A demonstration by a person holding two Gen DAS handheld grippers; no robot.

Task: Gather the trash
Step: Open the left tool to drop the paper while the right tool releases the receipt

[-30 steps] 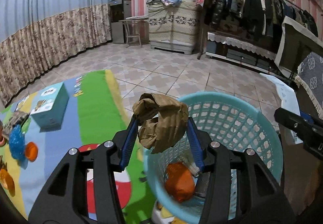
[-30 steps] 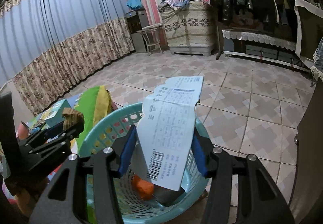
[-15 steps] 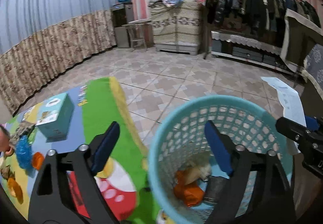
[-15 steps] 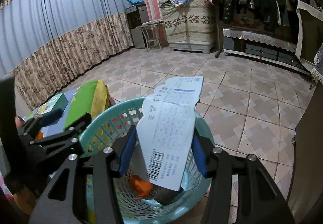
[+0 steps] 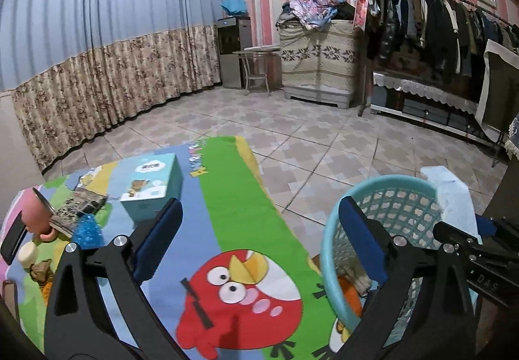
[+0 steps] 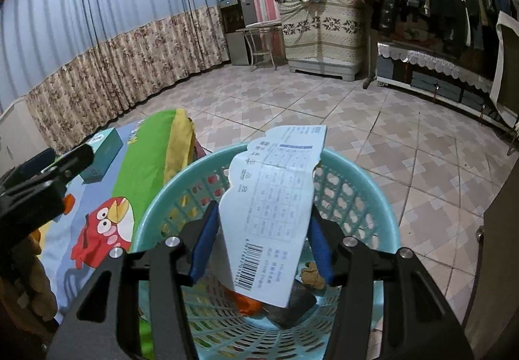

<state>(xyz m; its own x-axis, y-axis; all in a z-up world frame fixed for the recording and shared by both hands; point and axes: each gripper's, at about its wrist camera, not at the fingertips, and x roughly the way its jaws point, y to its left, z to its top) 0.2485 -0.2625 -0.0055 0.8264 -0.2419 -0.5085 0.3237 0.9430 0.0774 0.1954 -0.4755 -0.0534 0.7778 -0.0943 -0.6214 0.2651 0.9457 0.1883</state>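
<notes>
Inside basket, brown paper left claw dropped.

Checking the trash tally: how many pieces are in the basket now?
3 visible in the basket: an orange piece, a crumpled brown paper, a dark item. The printed slip in the right hand-held gripper may hide more.

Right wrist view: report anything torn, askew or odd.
The printed paper slip clamped in the right hand-held gripper has a ragged, torn-looking top left edge and hangs tilted over the teal laundry basket. Nothing has spilled outside the basket.
</notes>
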